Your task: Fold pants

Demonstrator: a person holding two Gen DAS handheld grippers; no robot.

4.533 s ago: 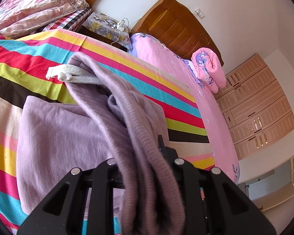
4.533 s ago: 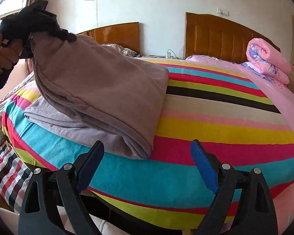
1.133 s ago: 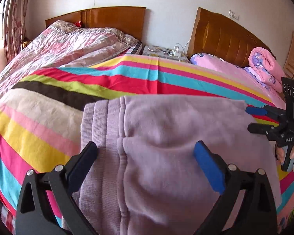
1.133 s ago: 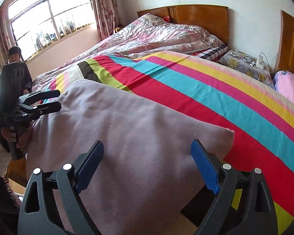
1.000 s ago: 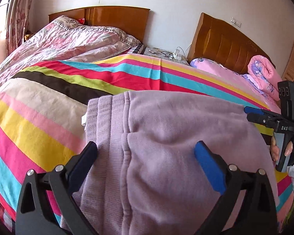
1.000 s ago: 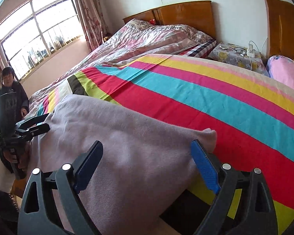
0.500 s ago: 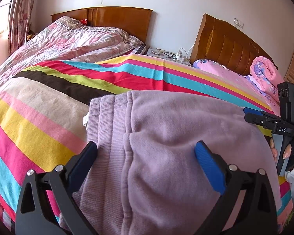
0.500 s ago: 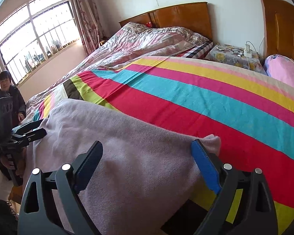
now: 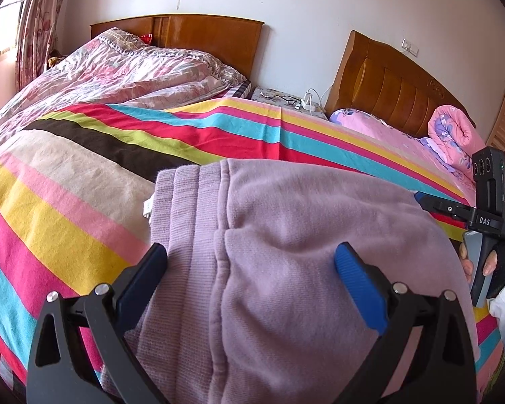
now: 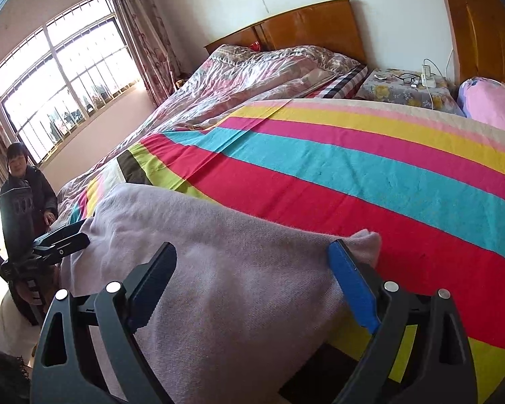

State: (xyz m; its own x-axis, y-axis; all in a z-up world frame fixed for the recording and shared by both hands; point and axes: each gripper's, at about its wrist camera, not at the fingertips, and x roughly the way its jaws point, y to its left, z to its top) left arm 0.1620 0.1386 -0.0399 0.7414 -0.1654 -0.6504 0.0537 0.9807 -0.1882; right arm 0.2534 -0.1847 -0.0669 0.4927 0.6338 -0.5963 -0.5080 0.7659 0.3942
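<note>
Both grippers, left (image 9: 250, 267) and right (image 10: 252, 269), gape empty over pants (image 9: 303, 252) lying folded, seemingly finished, mid-frame.

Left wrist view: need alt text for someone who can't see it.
Folded lilac pants lie on a striped blanket, with the left gripper open and empty above them, waistband toward its left finger. The right gripper shows at the right edge, past the pants. Behind are two beds with wooden headboards and a nightstand between.
</note>
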